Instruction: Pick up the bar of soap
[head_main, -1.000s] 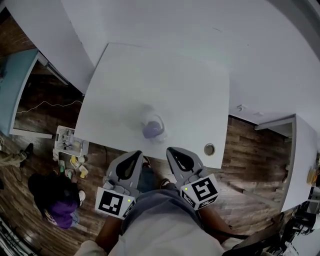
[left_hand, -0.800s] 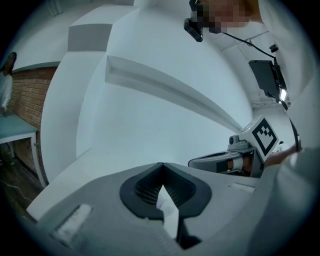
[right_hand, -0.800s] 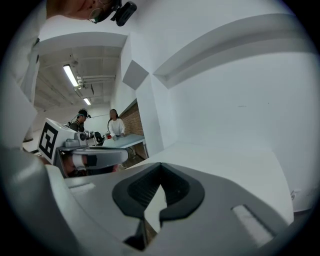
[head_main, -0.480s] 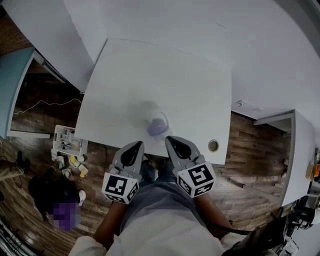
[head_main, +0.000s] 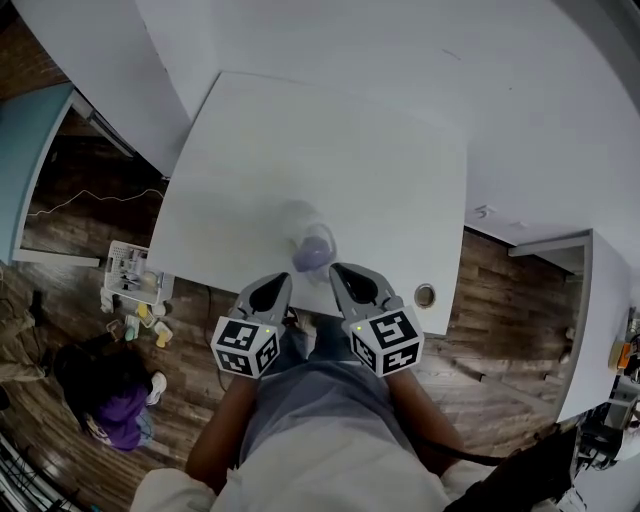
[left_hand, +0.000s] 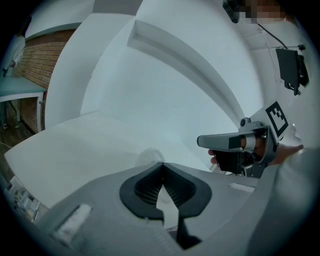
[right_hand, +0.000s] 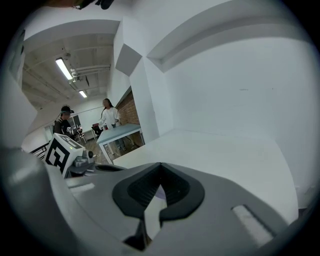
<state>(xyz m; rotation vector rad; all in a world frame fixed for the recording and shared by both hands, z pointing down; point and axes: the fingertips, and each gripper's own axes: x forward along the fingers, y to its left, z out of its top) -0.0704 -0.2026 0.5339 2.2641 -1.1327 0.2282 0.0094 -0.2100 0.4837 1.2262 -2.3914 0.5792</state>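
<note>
The left gripper (head_main: 272, 288) and right gripper (head_main: 345, 275) are pressed together, empty; the bar of soap (head_main: 313, 251), likely stiff and slick, is best pinched across its sides.

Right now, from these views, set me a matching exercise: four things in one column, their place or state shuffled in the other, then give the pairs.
Things:
1. bar of soap
2. left gripper
3. round hole
4. white basket

Places or states:
A. on the floor, left of the table
B. in the table's near right corner
C. shut, holding nothing
D. lying on the table near its front edge

Pairs: 1-D, 2-C, 3-B, 4-A.
</note>
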